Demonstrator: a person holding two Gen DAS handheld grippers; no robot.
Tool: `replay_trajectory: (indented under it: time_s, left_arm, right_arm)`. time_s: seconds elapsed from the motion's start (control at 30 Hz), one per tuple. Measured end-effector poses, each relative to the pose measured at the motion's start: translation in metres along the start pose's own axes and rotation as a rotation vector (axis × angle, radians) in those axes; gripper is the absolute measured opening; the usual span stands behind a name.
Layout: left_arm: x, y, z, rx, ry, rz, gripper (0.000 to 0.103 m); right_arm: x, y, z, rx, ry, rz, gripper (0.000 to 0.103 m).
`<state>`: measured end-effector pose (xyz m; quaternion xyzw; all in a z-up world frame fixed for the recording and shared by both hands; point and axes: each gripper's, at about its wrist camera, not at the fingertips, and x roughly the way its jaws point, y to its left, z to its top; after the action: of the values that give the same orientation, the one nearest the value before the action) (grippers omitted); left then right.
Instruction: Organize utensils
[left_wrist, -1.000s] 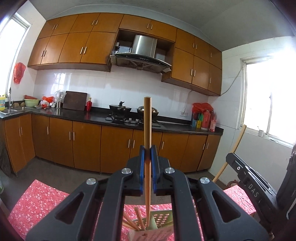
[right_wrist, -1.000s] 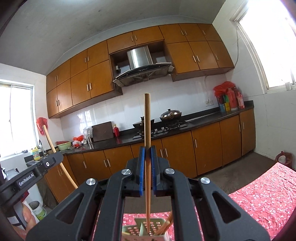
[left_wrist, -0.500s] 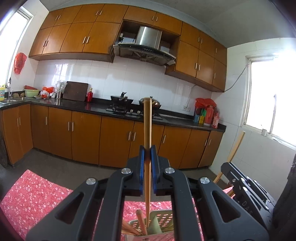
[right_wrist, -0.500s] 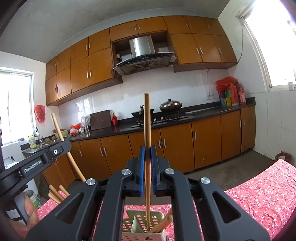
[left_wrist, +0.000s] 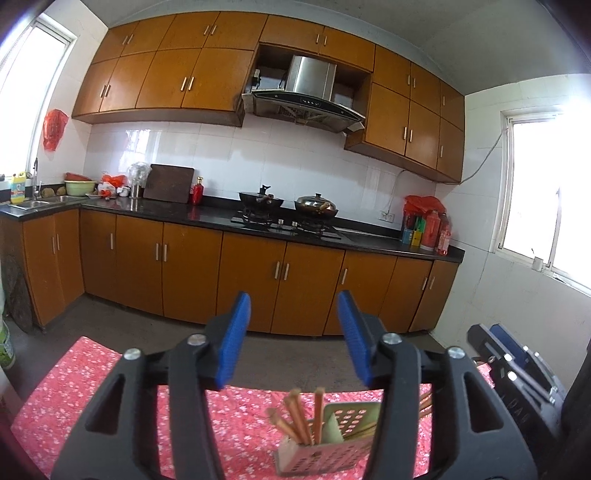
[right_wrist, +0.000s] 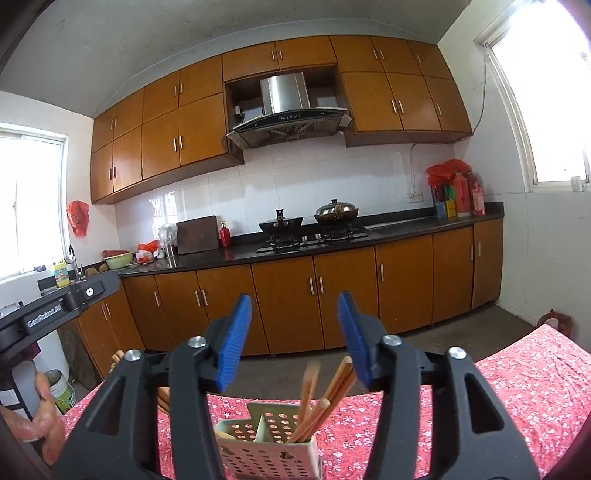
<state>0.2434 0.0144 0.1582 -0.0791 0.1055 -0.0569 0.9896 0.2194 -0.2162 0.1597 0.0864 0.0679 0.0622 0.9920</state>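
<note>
Wooden chopsticks (right_wrist: 321, 398) stand leaning in the right compartment of a perforated utensil holder (right_wrist: 266, 450) on the near red floral tablecloth (right_wrist: 535, 387), just below both tools. Left gripper (left_wrist: 293, 336) and right gripper (right_wrist: 293, 336) have blue pads spread and opening, nothing between them. Far behind runs the kitchen counter (right_wrist: 406, 230).

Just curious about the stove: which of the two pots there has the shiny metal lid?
The right-hand pot, domed and silvery, beside the bottles' end of the counter. The left pot is black all over.
</note>
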Motion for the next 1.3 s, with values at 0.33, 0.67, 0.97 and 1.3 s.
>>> replay_trajectory:
  time_s: [0.33, 0.67, 0.97, 1.3]
  left_arm:
    - [-0.072, 0.02, -0.021, 0.083, 0.011, 0.065, 0.092]
    - [-0.142, 0.016, -0.086, 0.168, 0.058, 0.108, 0.099]
    - [-0.177, 0.014, -0.146, 0.153, 0.096, 0.126, 0.099]
    - [-0.188, 0.012, -0.191, 0.197, 0.146, 0.149, 0.099]
  right_arm:
    - [-0.059, 0.004, 0.005, -0.068, -0.004, -0.025, 0.101]
    - [-0.116, 0.005, -0.035, -0.073, 0.085, -0.08, 0.101]
    - [-0.149, 0.019, -0.091, -0.124, 0.155, -0.087, 0.101]
    - [-0.162, 0.017, -0.135, -0.15, 0.256, -0.105, 0.101]
